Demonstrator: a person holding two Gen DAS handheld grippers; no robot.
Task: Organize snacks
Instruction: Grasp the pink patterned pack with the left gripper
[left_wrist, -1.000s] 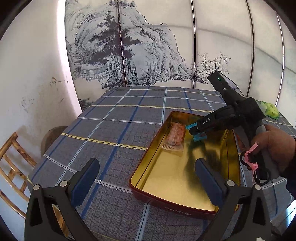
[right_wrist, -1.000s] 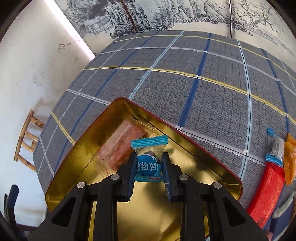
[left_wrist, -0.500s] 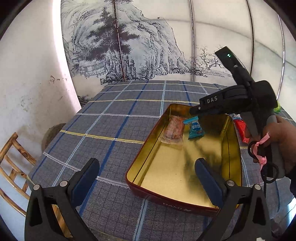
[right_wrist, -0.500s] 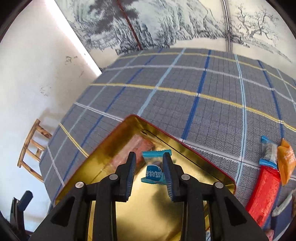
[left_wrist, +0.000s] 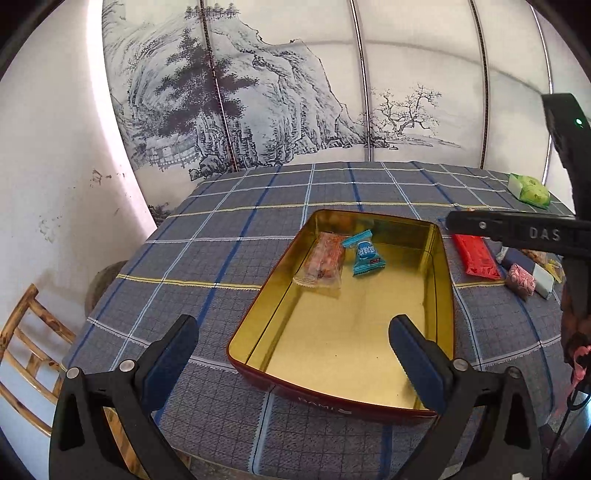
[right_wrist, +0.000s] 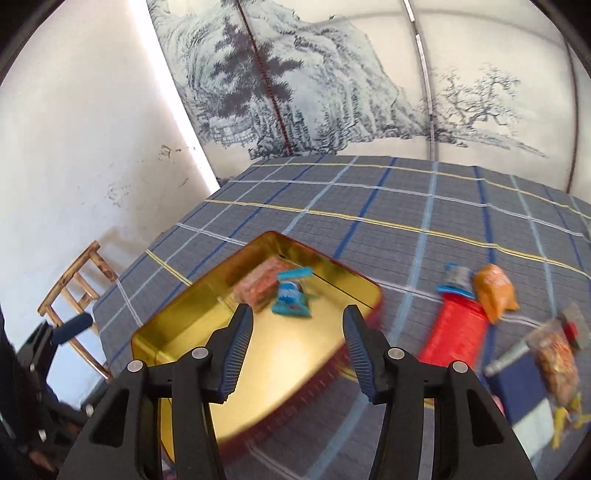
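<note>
Left wrist: crinkled blue candy (left_wrist: 364, 253)

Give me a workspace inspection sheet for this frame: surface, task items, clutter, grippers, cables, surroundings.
Surface: table under a grey plaid cloth, lying flat.
Job's things: open tin, gold inside, red outside. In it lie a blue candy and a clear-wrapped orange snack, side by side at the far end. Waiting on the cloth beside the tin: red packet, pink candy, orange packet.
Clutter: green packet at the far edge.
Grippers: left gripper open, empty, over the tin's near end. Right gripper open, empty.
Cables: nothing seen.
Surroundings: painted landscape screen, wooden chair.
</note>
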